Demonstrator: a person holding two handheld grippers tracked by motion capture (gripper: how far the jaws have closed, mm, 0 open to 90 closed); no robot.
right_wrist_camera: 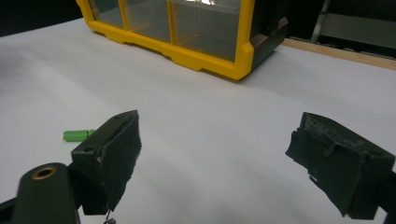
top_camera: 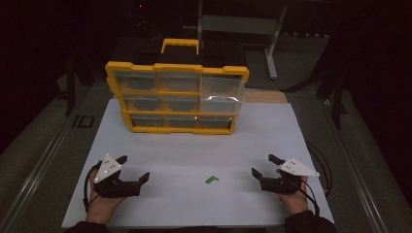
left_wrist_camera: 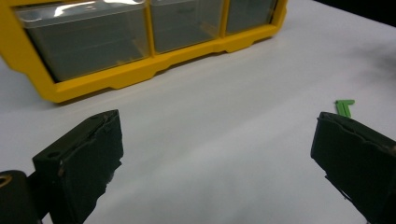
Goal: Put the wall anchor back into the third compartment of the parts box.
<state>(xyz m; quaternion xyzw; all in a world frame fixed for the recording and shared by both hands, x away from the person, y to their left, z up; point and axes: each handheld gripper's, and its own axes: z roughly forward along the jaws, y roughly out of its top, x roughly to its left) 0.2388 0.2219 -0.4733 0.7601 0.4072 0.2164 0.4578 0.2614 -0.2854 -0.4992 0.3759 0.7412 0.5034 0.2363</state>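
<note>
A yellow organiser case point(top_camera: 177, 97) with several clear drawers stands upright at the back of the white table point(top_camera: 194, 160); its lower drawers appear in the left gripper view point(left_wrist_camera: 140, 42) and the right gripper view point(right_wrist_camera: 187, 28). A small green piece point(top_camera: 211, 179) lies flat near the front middle, also seen beside a jaw in the left gripper view point(left_wrist_camera: 344, 106) and the right gripper view point(right_wrist_camera: 77, 135). My left gripper point(top_camera: 132, 168) rests at the front left, open and empty. My right gripper point(top_camera: 262, 165) rests at the front right, open and empty. The green piece lies between them.
A yellow handle point(top_camera: 180, 45) tops the case. A wooden strip point(top_camera: 265, 96) lies behind the white sheet at right. Metal frame legs point(top_camera: 272, 43) stand in the dark background. Cables point(top_camera: 318, 165) trail off the right gripper.
</note>
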